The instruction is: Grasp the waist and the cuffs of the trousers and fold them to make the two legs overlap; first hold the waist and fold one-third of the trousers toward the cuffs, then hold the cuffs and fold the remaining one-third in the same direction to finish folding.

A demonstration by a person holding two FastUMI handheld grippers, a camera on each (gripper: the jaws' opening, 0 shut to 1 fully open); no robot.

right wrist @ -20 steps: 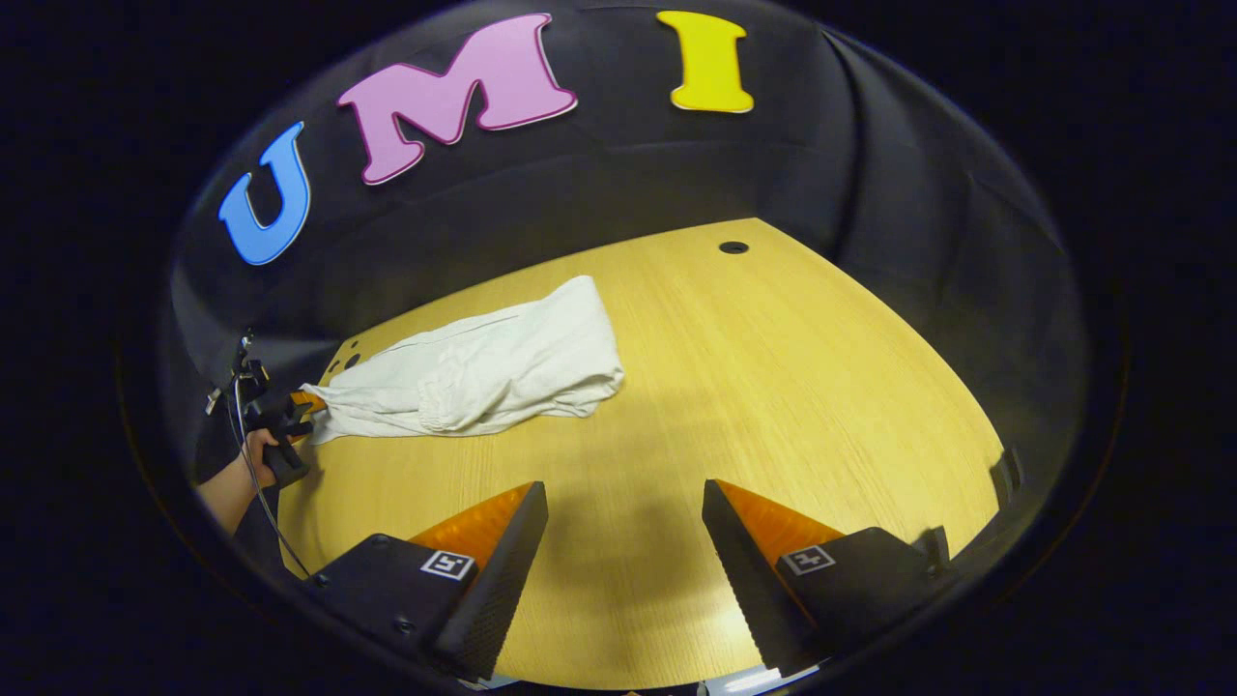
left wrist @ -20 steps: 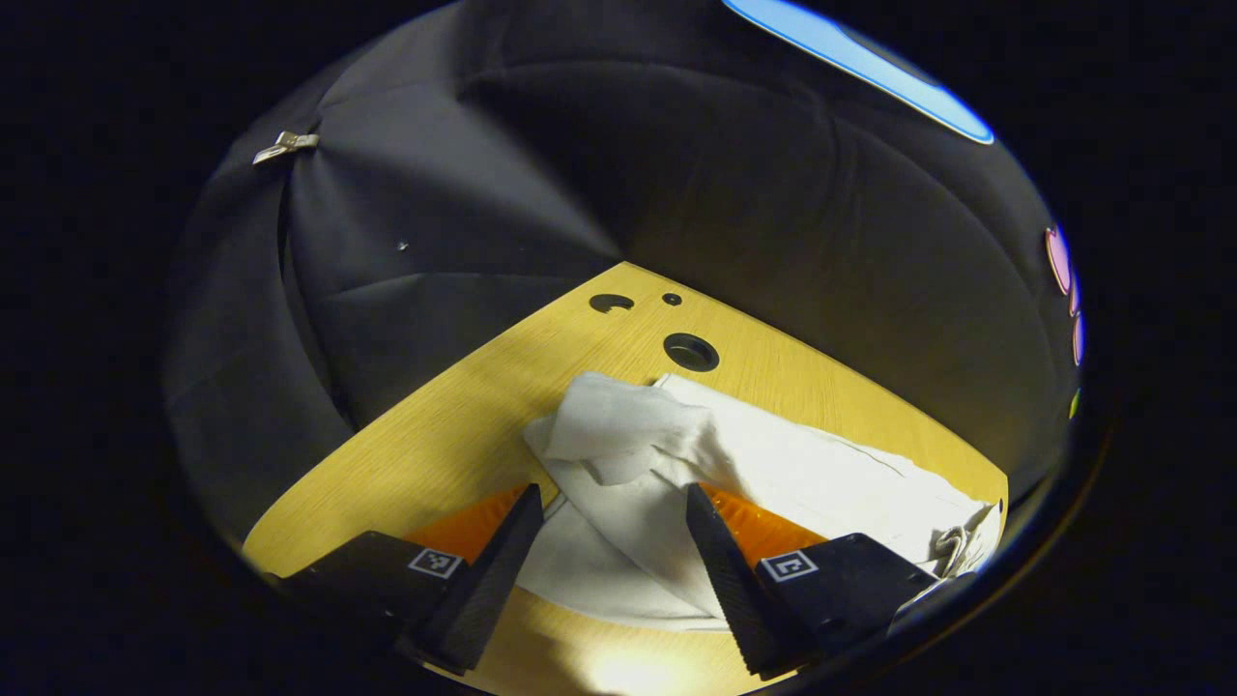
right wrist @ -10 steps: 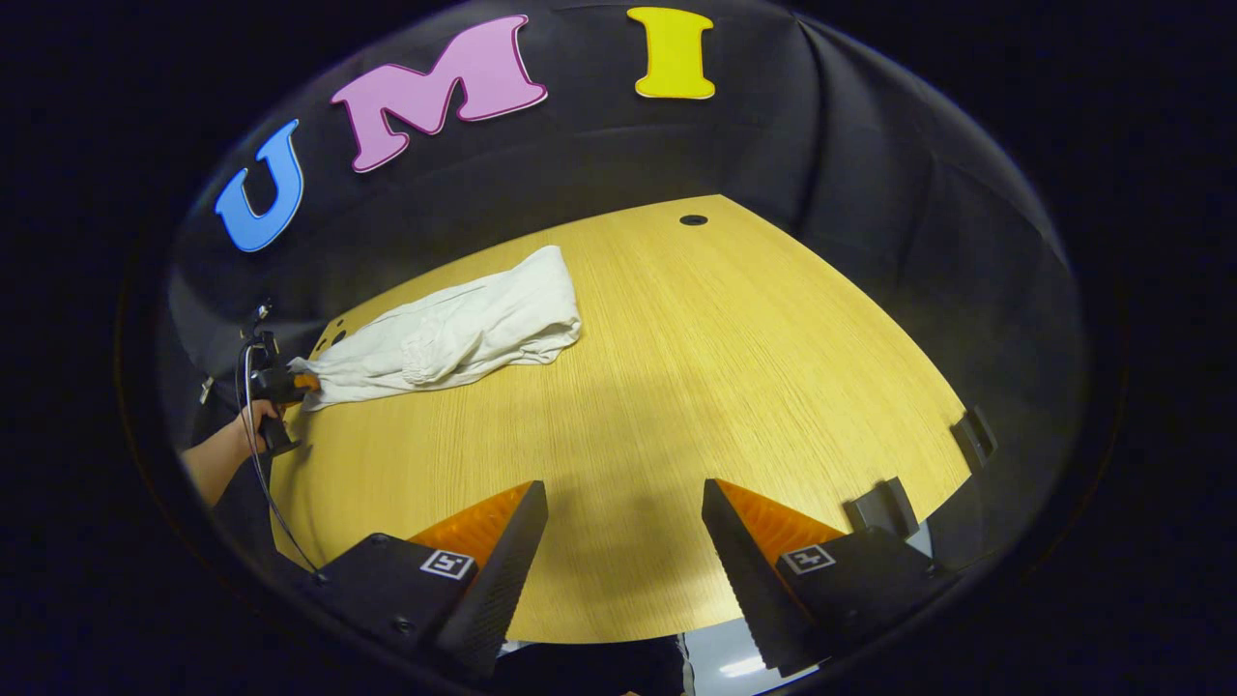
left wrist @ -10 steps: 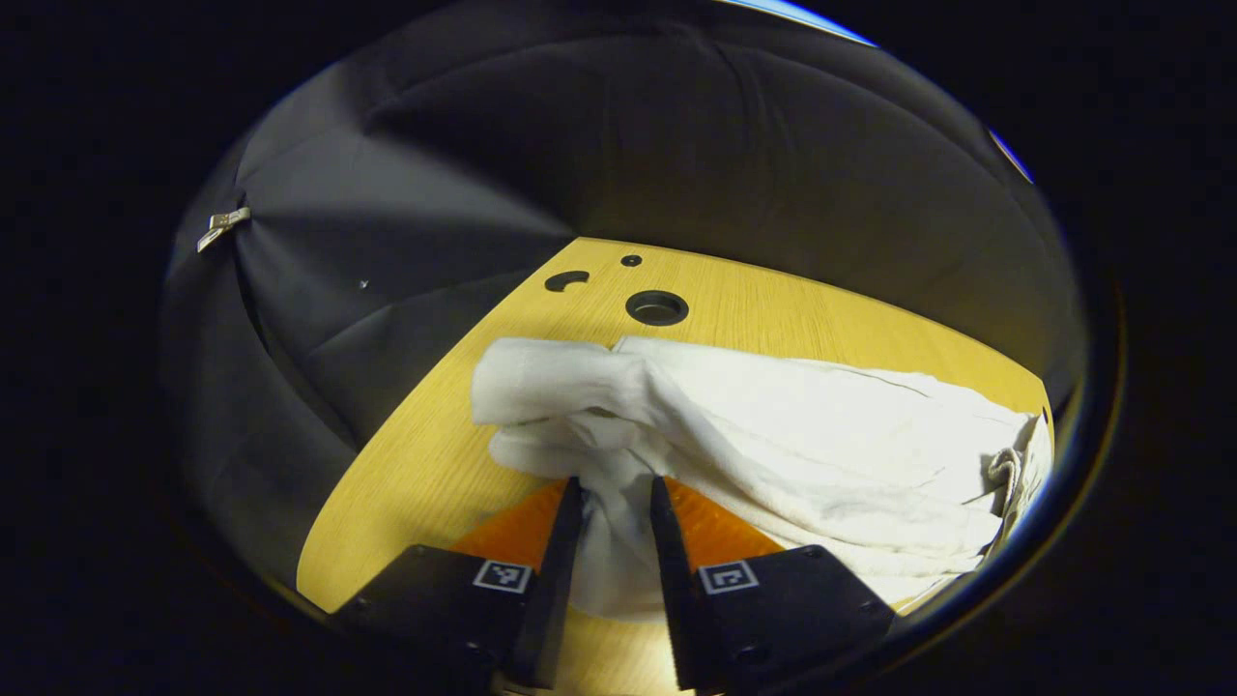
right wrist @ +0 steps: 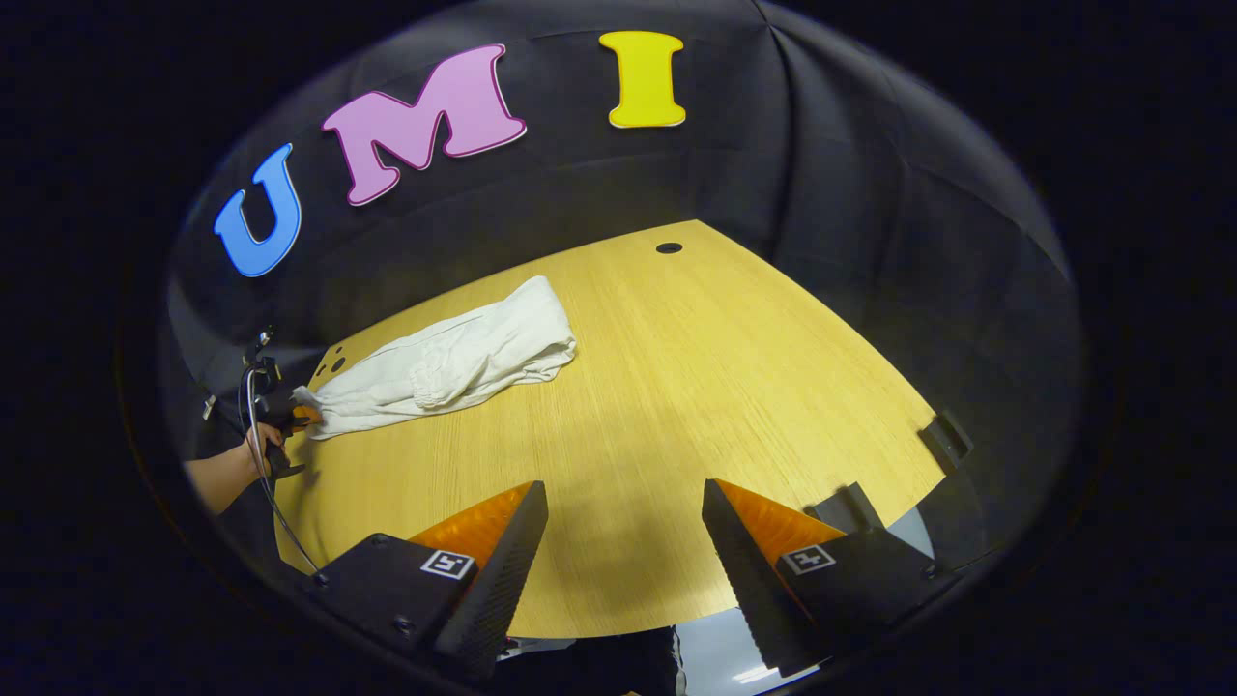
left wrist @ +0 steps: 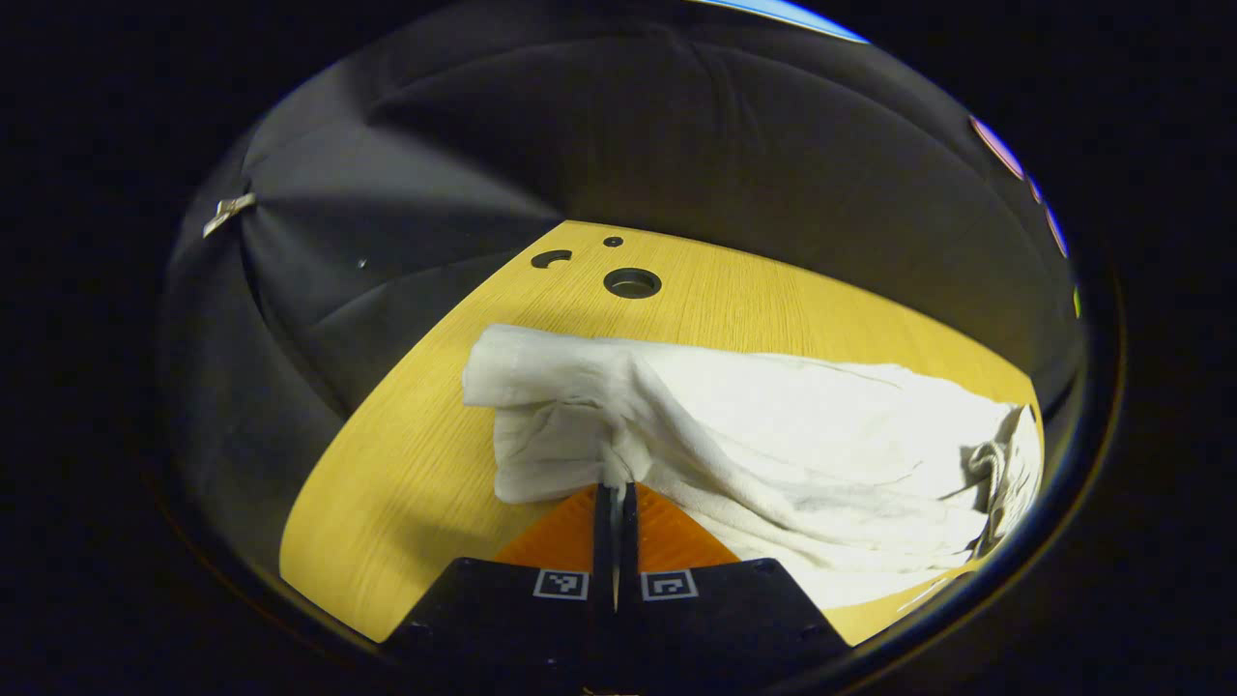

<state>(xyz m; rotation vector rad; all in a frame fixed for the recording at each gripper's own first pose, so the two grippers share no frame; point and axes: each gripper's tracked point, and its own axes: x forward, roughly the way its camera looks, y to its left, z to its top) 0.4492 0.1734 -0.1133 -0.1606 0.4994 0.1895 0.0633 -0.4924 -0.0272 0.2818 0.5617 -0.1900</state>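
Left gripper [left wrist: 615, 488]: fingers pressed together with a pinch of white cloth caught between them at the tips; in the right gripper view it sits at the tabletop's far left corner [right wrist: 295, 418], held by a hand [right wrist: 259, 447].
Right gripper [right wrist: 623, 565]: fingers spread wide apart with nothing between them, hanging above the near edge of the tabletop, well apart from the cloth.
Trousers [left wrist: 773, 445]: white, rumpled, lying in a long bundle on the tabletop; the end nearest the left corner is the one in the left gripper's pinch, and from there the cloth runs along the far-left side toward the middle [right wrist: 454, 362].
Which end is pinched: cannot tell whether waist or cuffs.
Tabletop [right wrist: 734, 387]: light wood, bare across its right half.
Holes [left wrist: 632, 283]: one round hole with two smaller cut-outs beside it at the corner just beyond the trousers.
Far hole [right wrist: 668, 248]: a single small one near the back edge.
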